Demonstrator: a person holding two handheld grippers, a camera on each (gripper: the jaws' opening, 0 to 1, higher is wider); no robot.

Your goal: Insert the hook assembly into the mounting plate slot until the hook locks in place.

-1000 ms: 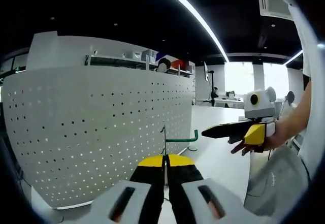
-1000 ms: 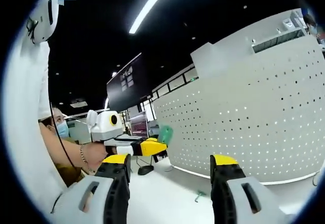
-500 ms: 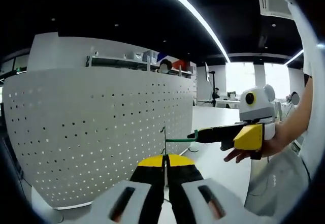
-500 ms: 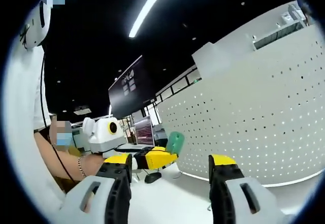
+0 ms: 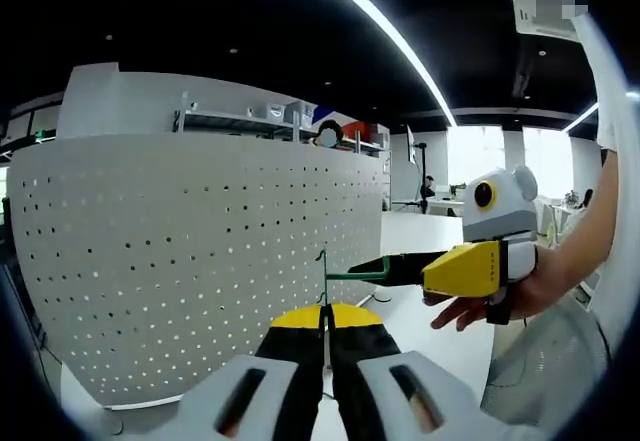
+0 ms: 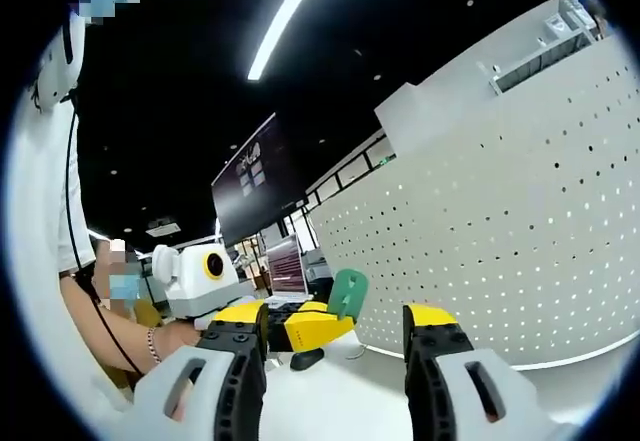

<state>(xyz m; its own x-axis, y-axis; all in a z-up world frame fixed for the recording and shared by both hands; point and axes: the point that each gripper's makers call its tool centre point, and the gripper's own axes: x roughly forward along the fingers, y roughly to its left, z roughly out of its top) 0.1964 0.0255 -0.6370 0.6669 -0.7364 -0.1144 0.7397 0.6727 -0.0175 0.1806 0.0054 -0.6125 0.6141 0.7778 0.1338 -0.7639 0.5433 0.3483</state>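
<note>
My left gripper (image 5: 326, 313) pinches the hook (image 5: 340, 273) by the pegboard (image 5: 190, 251); right gripper (image 6: 336, 323) gapes, seemingly empty.

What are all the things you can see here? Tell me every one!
pegboard wall: one, white with many small holes, curved, standing on the table behind the tongs.
hook: one, green wire, held in front of the pegboard wall above the left tongs' closed tips.
table: one, white, under the pegboard wall.
shelf: one, behind the pegboard wall, carrying small coloured items.
ceiling light strip: one, bright white, overhead.
left tongs: black with yellow tips, shut on the hook.
right tongs: black with yellow tips, open.
person's hand: one, gripping the right tongs.
</note>
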